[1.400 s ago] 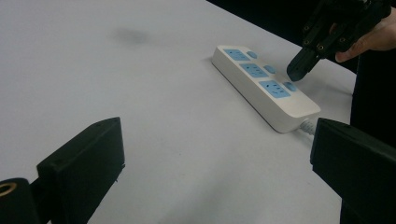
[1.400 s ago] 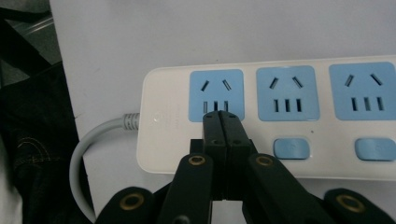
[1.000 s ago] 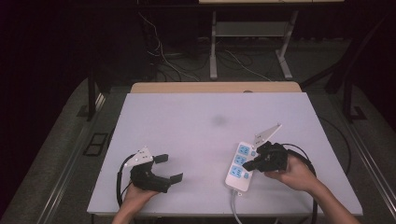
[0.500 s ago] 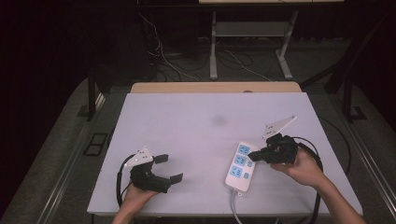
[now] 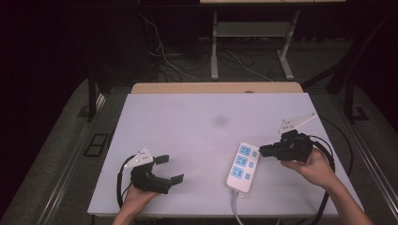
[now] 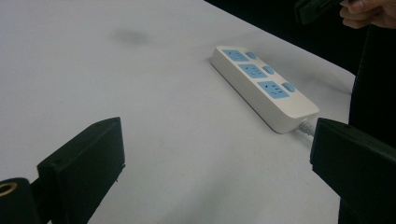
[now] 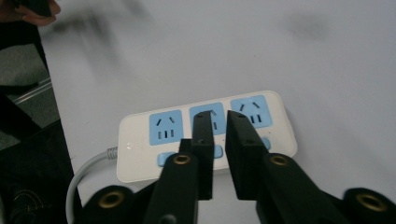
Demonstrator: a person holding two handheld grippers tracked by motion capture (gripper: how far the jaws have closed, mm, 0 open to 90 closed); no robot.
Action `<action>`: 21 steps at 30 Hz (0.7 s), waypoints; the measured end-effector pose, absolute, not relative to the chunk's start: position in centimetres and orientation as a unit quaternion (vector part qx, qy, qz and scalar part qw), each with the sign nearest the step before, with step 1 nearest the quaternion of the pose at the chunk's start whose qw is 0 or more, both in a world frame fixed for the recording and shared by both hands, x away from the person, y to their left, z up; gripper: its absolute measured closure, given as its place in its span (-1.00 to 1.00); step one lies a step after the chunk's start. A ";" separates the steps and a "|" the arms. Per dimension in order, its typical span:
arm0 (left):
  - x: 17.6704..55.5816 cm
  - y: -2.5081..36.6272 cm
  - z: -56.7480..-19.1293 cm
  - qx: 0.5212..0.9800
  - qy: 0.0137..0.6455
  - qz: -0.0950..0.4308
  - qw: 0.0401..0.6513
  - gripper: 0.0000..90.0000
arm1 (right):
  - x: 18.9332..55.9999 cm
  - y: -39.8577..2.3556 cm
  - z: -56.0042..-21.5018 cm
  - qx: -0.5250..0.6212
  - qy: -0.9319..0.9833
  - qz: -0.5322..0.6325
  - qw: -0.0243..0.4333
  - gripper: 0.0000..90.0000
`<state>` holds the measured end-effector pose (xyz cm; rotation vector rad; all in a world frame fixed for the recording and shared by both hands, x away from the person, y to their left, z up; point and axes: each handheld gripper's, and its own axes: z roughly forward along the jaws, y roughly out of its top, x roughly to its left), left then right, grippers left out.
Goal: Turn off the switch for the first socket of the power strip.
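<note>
A white power strip (image 5: 242, 166) with three blue sockets lies on the white table (image 5: 187, 122), right of centre, its cable (image 5: 234, 206) running off the front edge. My right gripper (image 5: 262, 150) is held just right of the strip's far end, with the jaws together and nothing between them. In the right gripper view those jaws (image 7: 219, 116) point down at the strip (image 7: 140, 158), over the middle socket. My left gripper (image 5: 170, 169) rests open at the front left. Between its wide jaws (image 6: 210, 158) the strip (image 6: 264, 84) lies well ahead.
A faint dark smudge (image 5: 219, 122) marks the table's middle. A wooden board (image 5: 216, 87) runs along the far edge. Metal legs and loose cables (image 5: 244, 65) lie on the floor behind. The right gripper's cable (image 5: 328, 154) loops near the right edge.
My right gripper has moved to the right, from over the strip to just beside its far end. The left gripper and the strip have stayed put.
</note>
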<state>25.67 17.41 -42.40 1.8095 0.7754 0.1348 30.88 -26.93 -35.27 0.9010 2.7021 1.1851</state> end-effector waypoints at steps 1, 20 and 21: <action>25.7 17.4 -42.4 0.765 0.328 0.057 0.552 -0.96 | 30.8 -27.2 -35.3 0.297 0.873 0.387 0.032 0.64; 25.6 17.6 -42.4 0.761 0.331 0.057 0.555 -0.96 | 29.0 -32.4 -36.2 0.406 0.806 0.427 0.054 -0.91; 25.6 17.6 -42.4 0.761 0.331 0.058 0.555 -0.96 | 29.0 -32.4 -36.2 0.406 0.806 0.427 0.054 -0.91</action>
